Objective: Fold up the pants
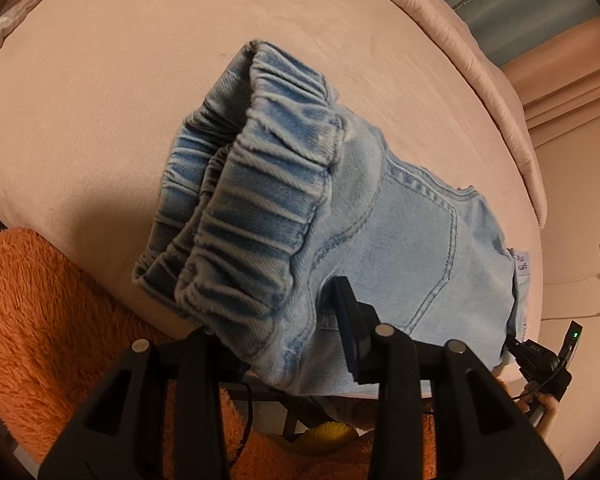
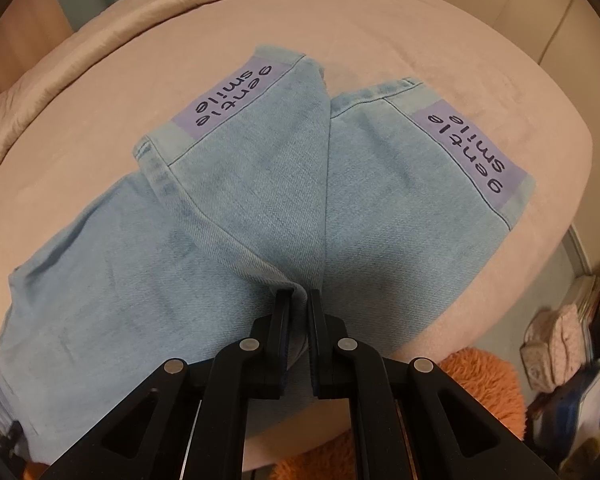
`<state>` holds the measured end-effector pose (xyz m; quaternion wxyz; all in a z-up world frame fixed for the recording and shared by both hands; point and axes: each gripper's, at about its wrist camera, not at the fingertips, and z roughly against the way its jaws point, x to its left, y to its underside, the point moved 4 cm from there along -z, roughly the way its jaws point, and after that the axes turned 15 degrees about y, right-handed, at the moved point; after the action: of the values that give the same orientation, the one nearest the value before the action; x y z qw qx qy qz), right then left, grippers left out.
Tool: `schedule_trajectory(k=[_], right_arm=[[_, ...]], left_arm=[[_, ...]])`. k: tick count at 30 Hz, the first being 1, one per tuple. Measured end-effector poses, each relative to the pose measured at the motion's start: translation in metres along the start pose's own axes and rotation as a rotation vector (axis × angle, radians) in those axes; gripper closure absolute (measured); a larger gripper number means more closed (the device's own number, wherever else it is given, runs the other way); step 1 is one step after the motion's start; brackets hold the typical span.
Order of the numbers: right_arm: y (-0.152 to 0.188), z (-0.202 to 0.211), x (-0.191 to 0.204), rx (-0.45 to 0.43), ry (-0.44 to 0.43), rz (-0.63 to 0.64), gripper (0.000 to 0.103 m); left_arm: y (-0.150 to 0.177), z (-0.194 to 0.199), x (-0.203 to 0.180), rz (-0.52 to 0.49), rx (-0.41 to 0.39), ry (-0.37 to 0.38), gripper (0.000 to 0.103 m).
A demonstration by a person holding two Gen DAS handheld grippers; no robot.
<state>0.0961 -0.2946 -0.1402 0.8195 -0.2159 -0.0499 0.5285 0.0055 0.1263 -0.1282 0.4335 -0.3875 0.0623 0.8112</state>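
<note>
Light blue denim pants [image 1: 412,240] lie on a pink bed. In the left wrist view the gathered elastic waistband [image 1: 260,200] is lifted and drapes over my left gripper [image 1: 284,344]; one finger [image 1: 352,332] shows on the denim, the other is hidden under the cloth. In the right wrist view the pants [image 2: 204,264] lie with both leg ends pointing away, each with a purple "gentle smile" label [image 2: 236,98]. My right gripper [image 2: 299,300] is shut on a fold of denim near the leg seam. The right gripper also shows at the left wrist view's lower right [image 1: 540,364].
The pink bed surface [image 1: 100,100] spreads around the pants, with a bunched pink quilt [image 2: 100,28] along its far edge. An orange fluffy rug [image 1: 32,312] lies below the near edge. Bags and clutter [image 2: 560,340] stand at the right.
</note>
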Motion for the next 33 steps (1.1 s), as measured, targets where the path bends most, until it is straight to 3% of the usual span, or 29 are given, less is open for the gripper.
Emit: schedule_trajectory(k=[21, 33], right_arm=[[0.002, -0.004, -0.008, 0.002, -0.050, -0.039, 0.096], [0.010, -0.004, -0.015, -0.065, -0.102, -0.044, 0.096]], left_arm=[[0.001, 0.003, 0.002, 0.004, -0.010, 0.016, 0.067], [0.008, 0.003, -0.002, -0.025, -0.071, -0.007, 0.067]])
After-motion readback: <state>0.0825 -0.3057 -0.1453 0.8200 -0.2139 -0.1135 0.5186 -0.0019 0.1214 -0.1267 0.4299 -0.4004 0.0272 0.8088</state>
